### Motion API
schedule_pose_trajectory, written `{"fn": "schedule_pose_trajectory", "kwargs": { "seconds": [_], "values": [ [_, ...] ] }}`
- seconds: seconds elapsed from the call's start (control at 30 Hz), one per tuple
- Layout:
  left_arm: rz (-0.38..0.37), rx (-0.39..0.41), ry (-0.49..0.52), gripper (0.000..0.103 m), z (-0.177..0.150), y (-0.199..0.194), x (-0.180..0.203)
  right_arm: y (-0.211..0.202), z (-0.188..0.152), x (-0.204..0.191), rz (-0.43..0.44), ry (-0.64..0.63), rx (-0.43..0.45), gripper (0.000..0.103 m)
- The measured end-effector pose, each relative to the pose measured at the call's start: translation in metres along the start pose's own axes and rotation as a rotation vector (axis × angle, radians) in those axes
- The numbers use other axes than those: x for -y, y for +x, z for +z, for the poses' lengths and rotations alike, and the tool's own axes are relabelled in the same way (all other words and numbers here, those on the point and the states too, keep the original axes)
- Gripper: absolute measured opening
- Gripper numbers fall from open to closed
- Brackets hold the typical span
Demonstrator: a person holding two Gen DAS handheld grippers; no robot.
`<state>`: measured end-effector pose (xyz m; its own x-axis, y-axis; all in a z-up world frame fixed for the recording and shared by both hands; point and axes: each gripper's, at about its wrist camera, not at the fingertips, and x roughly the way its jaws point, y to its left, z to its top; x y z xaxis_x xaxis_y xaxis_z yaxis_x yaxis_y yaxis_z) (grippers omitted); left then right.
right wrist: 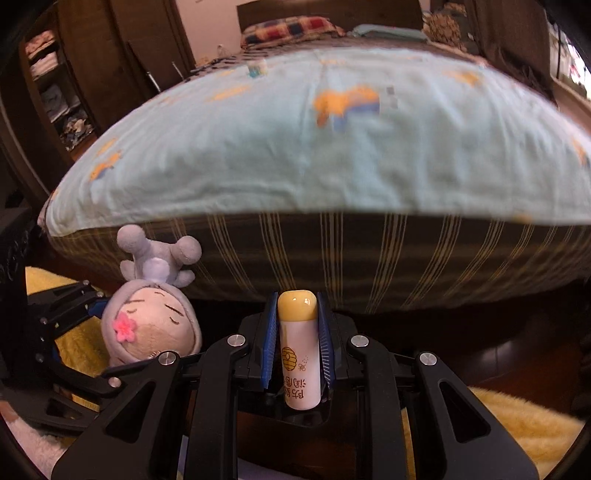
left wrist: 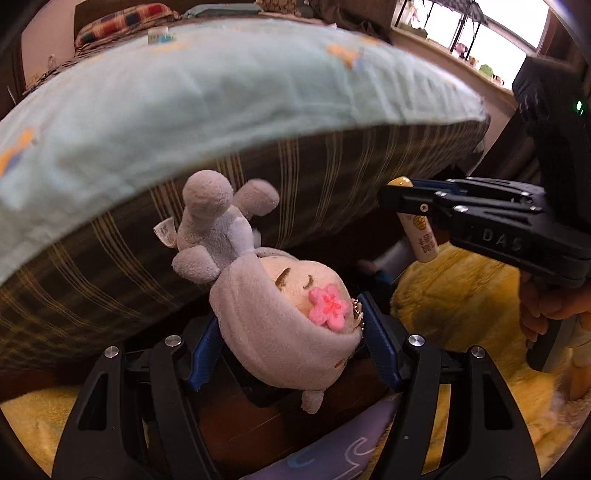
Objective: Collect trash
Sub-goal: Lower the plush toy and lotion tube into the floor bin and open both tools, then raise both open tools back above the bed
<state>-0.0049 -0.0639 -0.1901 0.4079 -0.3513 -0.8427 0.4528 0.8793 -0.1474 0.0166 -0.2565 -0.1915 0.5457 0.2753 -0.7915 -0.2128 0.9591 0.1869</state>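
Observation:
My left gripper [left wrist: 288, 325] is shut on a grey plush doll [left wrist: 280, 317] with a pink flower on its cheek, gripping the head with the legs pointing away. The doll also shows at the lower left of the right wrist view [right wrist: 151, 325]. My right gripper [right wrist: 295, 321] is shut on a small white tube with a yellow cap [right wrist: 297, 347] and a beehive print. In the left wrist view the right gripper [left wrist: 402, 203] holds the tube [left wrist: 417, 229] at the right, apart from the doll.
A bed with a light blue printed sheet [left wrist: 221, 92] and a dark striped mattress side [right wrist: 406, 251] fills the space ahead. Yellow fluffy fabric [left wrist: 461, 302] lies below both grippers. A checked pillow [right wrist: 291, 27] and a dark wardrobe [right wrist: 74, 74] stand behind.

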Motion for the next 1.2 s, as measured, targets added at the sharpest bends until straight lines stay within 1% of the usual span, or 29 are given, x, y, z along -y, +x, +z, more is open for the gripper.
{"fn": "schedule_pose_trajectory", "kwargs": {
  "seconds": [0.07,0.17,0.37,0.5,0.7,0.8,0.93,1.03,1.07,1.13,1.17,1.2],
  "values": [
    [0.012,-0.010,0.006,0.064,-0.006,0.014,-0.003,0.009,-0.006,0.001,0.005,0.019,-0.014,0.022],
    [0.010,-0.028,0.003,0.064,-0.012,0.030,-0.007,0.021,-0.014,0.003,0.005,0.044,-0.030,0.022],
    [-0.029,-0.101,-0.034,0.064,-0.029,0.060,-0.017,0.043,-0.031,0.001,0.012,0.066,-0.082,0.022],
    [-0.029,-0.142,-0.054,0.063,-0.036,0.075,-0.025,0.057,-0.039,-0.002,0.007,0.069,-0.114,0.022],
    [-0.029,-0.169,-0.074,0.063,-0.036,0.086,-0.030,0.070,-0.046,0.006,0.011,0.082,-0.142,0.022],
    [-0.036,-0.183,-0.081,0.064,-0.037,0.092,-0.027,0.078,-0.042,0.003,0.020,0.084,-0.157,0.023],
    [-0.040,-0.213,-0.091,0.066,-0.034,0.097,-0.029,0.082,-0.040,0.004,0.016,0.090,-0.167,0.023],
    [-0.027,-0.200,-0.084,0.076,-0.034,0.093,-0.029,0.086,-0.037,0.008,0.006,0.105,-0.169,0.024],
    [-0.024,-0.191,-0.081,0.079,-0.032,0.090,-0.028,0.087,-0.037,0.012,0.005,0.111,-0.168,0.025],
    [-0.020,-0.179,-0.078,0.081,-0.032,0.085,-0.028,0.086,-0.036,0.016,-0.001,0.122,-0.162,0.036],
    [-0.016,-0.175,-0.076,0.081,-0.032,0.083,-0.028,0.083,-0.035,0.018,-0.007,0.122,-0.154,0.039],
    [-0.014,-0.171,-0.073,0.081,-0.031,0.080,-0.027,0.080,-0.033,0.018,-0.012,0.122,-0.143,0.046]
  ]
}}
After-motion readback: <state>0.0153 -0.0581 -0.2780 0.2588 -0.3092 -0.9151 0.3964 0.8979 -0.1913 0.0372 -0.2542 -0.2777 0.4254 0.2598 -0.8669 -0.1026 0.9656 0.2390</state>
